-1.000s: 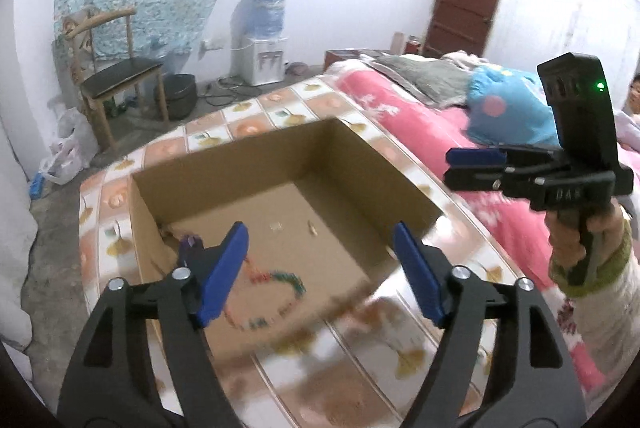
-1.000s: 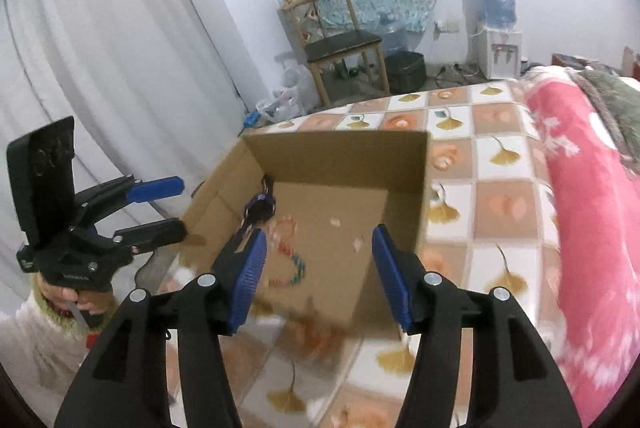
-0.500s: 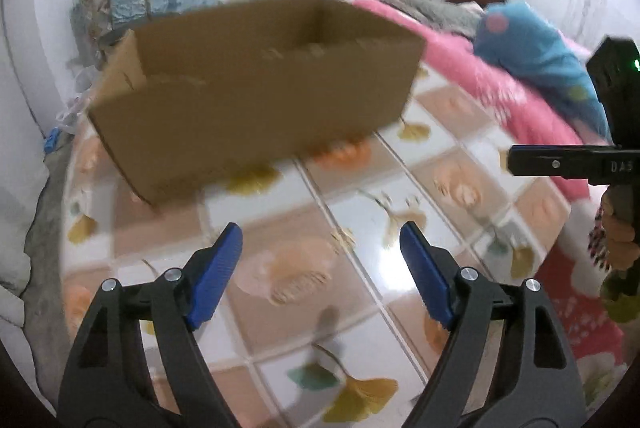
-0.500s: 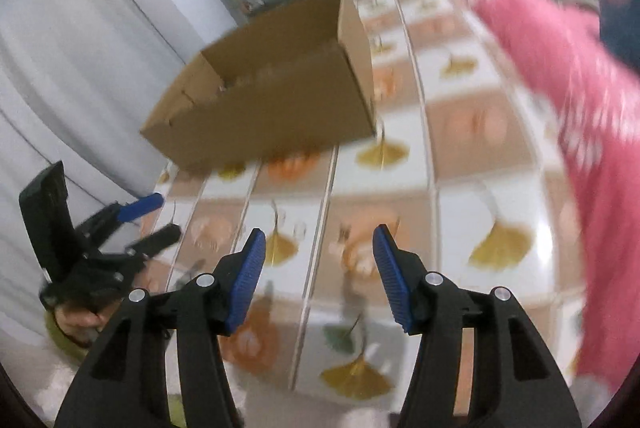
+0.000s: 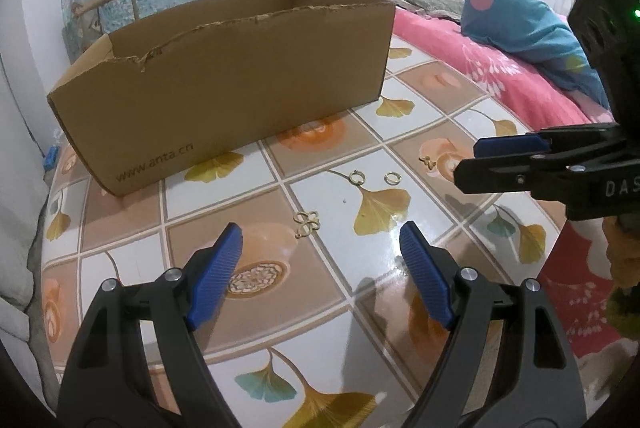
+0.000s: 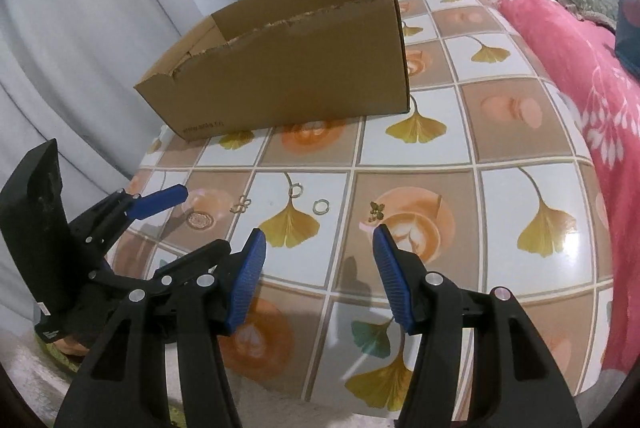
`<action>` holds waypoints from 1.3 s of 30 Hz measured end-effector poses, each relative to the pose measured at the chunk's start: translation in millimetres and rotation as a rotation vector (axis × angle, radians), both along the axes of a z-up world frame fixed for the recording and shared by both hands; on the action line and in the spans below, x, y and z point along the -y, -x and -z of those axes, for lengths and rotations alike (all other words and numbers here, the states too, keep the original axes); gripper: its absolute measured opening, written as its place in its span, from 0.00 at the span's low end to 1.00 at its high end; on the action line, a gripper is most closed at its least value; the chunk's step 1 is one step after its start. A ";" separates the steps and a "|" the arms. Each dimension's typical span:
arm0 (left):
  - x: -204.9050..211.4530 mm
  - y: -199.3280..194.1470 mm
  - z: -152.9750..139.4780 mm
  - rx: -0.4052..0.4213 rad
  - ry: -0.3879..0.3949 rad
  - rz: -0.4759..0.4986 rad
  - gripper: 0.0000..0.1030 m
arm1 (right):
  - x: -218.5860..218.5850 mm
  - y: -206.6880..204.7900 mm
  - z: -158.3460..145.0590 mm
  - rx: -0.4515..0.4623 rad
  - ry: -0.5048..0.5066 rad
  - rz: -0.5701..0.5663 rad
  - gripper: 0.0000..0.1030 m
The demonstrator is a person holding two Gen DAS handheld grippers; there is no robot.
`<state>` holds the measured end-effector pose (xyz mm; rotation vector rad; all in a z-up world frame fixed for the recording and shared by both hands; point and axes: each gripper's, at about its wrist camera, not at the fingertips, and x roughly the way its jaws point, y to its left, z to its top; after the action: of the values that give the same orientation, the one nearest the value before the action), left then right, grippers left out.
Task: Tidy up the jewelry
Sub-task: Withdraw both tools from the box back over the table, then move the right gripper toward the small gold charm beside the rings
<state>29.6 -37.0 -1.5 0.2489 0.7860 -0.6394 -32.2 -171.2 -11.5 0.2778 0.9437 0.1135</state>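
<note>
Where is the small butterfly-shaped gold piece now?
In the right wrist view, the butterfly piece lies on the tablecloth, right of the two gold rings, before the cardboard box.

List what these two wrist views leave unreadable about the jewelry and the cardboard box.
- Box contents: the cardboard box shows only its outer wall in both views; the near wall hides the floor.
- Small gold pieces on the patterned cloth: too small to tell clasp or type.
- Right hand: cut off by the left view's edge behind the right gripper.
</note>
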 end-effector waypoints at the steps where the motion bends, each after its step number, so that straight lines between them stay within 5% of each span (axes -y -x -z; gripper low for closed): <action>1: 1.1 1.4 0.2 0.004 0.000 0.004 0.74 | -0.1 -0.1 1.0 0.001 0.012 0.004 0.53; 10: 21.4 13.3 3.3 0.045 -0.004 0.080 0.73 | 5.4 -16.1 8.7 0.009 0.087 0.032 0.42; 20: 17.7 6.9 8.6 0.030 -0.017 0.051 0.69 | 6.0 -31.4 24.6 -0.006 0.113 0.023 0.24; 31: 19.3 5.2 12.7 0.022 -0.030 0.050 0.69 | 0.6 -33.3 30.5 -0.001 0.176 0.029 0.21; 35: 18.4 4.9 12.9 0.022 -0.031 0.045 0.69 | -1.3 -32.2 30.6 -0.002 0.212 0.026 0.09; 39: 17.0 3.8 14.4 0.017 -0.034 0.039 0.69 | 0.2 -30.2 30.7 -0.002 0.205 0.025 0.09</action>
<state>25.8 -54.0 -16.0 0.3008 0.7771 -0.6605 -2.0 -171.4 -42.2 0.1000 0.9453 -0.0070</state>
